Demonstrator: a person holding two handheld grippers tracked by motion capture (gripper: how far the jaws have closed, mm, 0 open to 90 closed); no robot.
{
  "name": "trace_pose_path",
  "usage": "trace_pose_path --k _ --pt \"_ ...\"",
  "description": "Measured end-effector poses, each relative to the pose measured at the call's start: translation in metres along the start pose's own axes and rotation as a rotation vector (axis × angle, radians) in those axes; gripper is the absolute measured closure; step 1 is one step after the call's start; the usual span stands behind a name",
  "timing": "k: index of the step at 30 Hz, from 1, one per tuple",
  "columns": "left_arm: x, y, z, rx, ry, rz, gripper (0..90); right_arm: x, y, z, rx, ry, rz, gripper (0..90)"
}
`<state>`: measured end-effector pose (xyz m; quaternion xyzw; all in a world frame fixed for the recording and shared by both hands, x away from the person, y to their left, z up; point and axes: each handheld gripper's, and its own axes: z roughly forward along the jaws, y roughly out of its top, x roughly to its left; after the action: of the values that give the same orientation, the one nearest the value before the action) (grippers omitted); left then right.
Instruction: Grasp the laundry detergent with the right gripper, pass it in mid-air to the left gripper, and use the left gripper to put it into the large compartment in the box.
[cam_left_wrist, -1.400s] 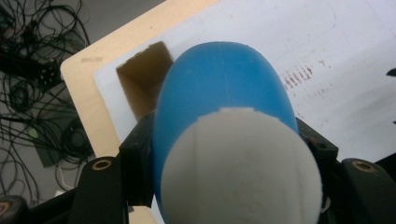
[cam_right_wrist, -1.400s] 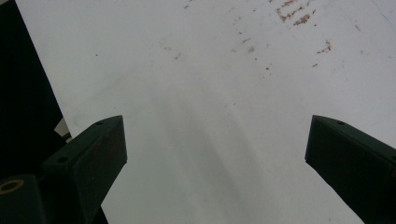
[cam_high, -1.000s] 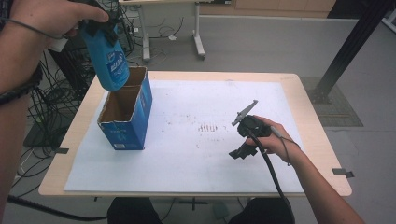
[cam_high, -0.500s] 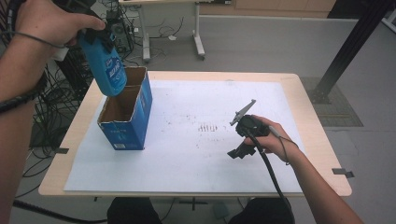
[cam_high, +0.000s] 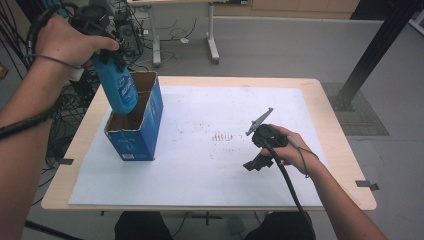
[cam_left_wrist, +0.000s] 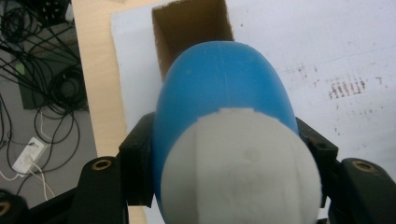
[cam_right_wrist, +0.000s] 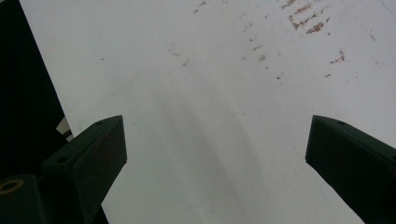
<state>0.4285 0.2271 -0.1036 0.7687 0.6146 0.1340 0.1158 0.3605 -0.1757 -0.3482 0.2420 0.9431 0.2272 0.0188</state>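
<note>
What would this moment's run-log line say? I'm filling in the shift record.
left gripper: shut on blue bottle | bottle: over cardboard box opening | right gripper: open, empty, over white sheet

white sheet (cam_high: 210, 150) on table (cam_high: 330, 125) | floor cables (cam_left_wrist: 42, 70) | desk legs (cam_high: 212, 35)
</note>
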Motion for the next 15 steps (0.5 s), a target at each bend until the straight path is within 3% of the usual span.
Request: trace_pose_path --k 6,15 --pt "0.005 -0.005 0.020 0.020 -0.020 -0.026 37.7 0.000 0.000 0.000 -0.003 -0.007 0.003 5.2" --pt "0.006 -0.011 0.047 0.037 -0.007 -0.046 37.7 -0.001 0.000 0.001 0.002 -0.003 0.007 5.2"
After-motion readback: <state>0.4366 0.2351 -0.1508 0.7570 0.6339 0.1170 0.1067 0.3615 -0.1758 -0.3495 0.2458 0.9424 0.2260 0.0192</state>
